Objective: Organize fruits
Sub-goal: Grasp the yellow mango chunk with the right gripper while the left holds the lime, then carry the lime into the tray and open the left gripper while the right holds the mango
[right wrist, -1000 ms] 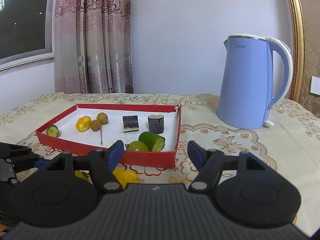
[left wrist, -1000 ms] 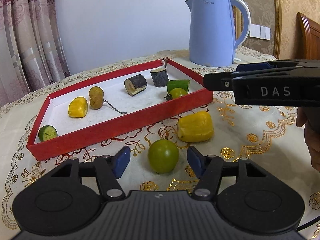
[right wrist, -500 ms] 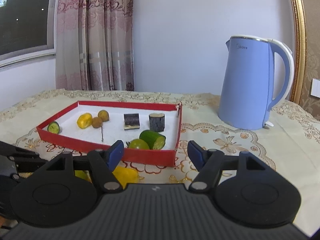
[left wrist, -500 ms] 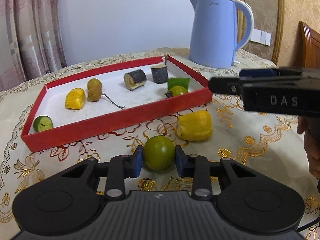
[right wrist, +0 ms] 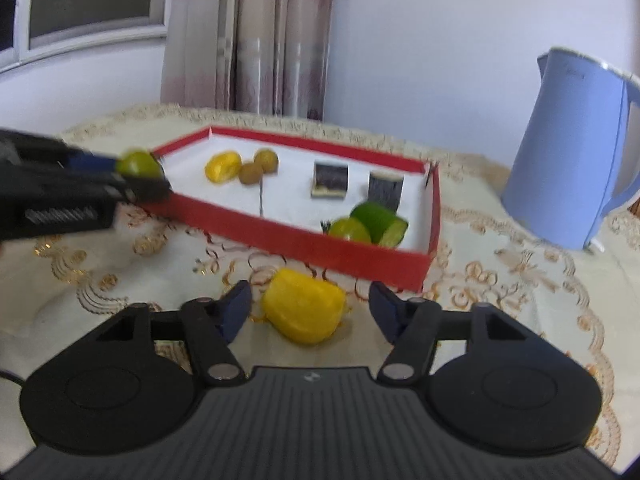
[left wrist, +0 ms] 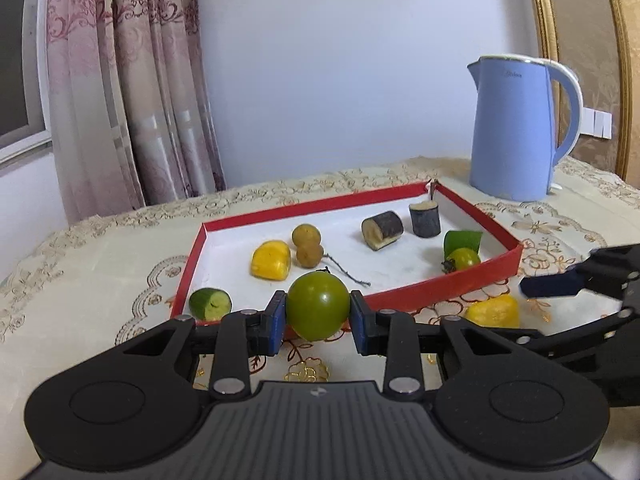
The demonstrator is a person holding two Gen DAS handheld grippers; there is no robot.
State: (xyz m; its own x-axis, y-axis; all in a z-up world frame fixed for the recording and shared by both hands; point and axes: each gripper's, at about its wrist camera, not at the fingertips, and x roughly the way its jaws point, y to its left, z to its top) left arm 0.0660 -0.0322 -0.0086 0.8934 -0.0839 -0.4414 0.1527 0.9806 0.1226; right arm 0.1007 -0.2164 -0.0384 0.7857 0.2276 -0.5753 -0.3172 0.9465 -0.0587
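Observation:
My left gripper [left wrist: 318, 318] is shut on a round green fruit [left wrist: 318, 306] and holds it above the tablecloth, just in front of the red tray [left wrist: 440, 282]. The held fruit also shows in the right wrist view [right wrist: 138, 164], near the tray's left corner. My right gripper [right wrist: 310, 310] is open, its fingers on either side of a yellow fruit piece [right wrist: 304, 310] that lies on the cloth in front of the tray [right wrist: 304, 236]. That yellow piece shows in the left wrist view [left wrist: 494, 312] too. The tray holds several fruit pieces.
A blue electric kettle [left wrist: 516, 128] stands behind the tray's right corner; it also shows in the right wrist view [right wrist: 572, 148]. In the tray lie a yellow piece [left wrist: 271, 260], two brown longans [left wrist: 307, 246], two dark cut cylinders [left wrist: 383, 230] and green pieces [left wrist: 462, 250].
My left gripper has lifted the green fruit off the cloth and moved toward the tray. My right gripper has dropped down and left, so its open fingers now flank the yellow piece.

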